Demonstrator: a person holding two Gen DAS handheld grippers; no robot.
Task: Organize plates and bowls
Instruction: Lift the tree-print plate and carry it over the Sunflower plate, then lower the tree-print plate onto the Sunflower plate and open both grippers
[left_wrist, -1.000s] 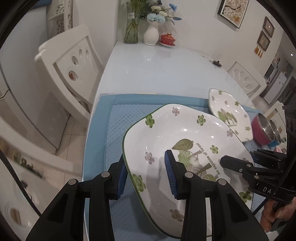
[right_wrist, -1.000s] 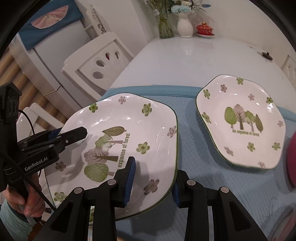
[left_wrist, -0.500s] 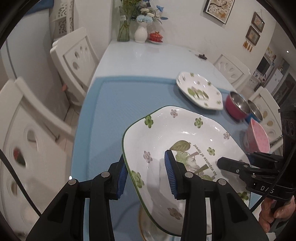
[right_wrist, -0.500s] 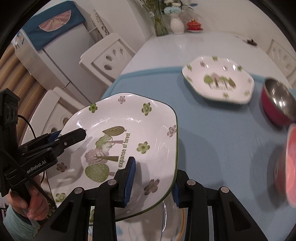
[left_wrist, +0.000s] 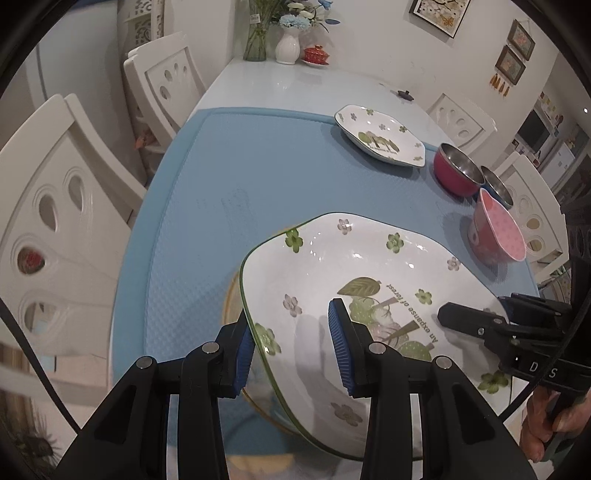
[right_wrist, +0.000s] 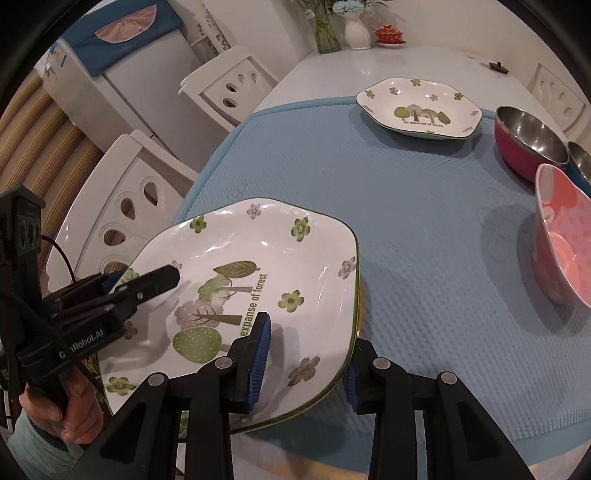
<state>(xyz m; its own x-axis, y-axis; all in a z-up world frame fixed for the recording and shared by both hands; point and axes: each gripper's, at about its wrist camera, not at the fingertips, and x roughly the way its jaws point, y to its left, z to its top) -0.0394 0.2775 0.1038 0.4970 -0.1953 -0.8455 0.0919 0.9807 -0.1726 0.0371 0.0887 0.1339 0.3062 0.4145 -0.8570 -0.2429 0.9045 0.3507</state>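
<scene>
Both grippers hold one large white plate with green flowers and a forest print (left_wrist: 369, 291), also in the right wrist view (right_wrist: 251, 295). My left gripper (left_wrist: 291, 350) is shut on its left rim. My right gripper (right_wrist: 306, 354) is shut on its right rim. The plate hangs tilted low over a yellow-rimmed dish (left_wrist: 231, 295) at the near edge of the blue mat (left_wrist: 277, 173). A second matching plate (left_wrist: 380, 134) lies at the mat's far side (right_wrist: 419, 107).
A red steel-lined bowl (right_wrist: 528, 147), a smaller steel bowl (right_wrist: 580, 158) and a pink dotted bowl (right_wrist: 561, 251) stand on the mat's right side. White chairs (left_wrist: 62, 206) flank the table. Vases (left_wrist: 288, 44) stand at the far end.
Both grippers have carried the plate back toward the near edge of the mat. The second plate and the bowls now lie farther off, and a yellow-rimmed dish shows under the held plate.
</scene>
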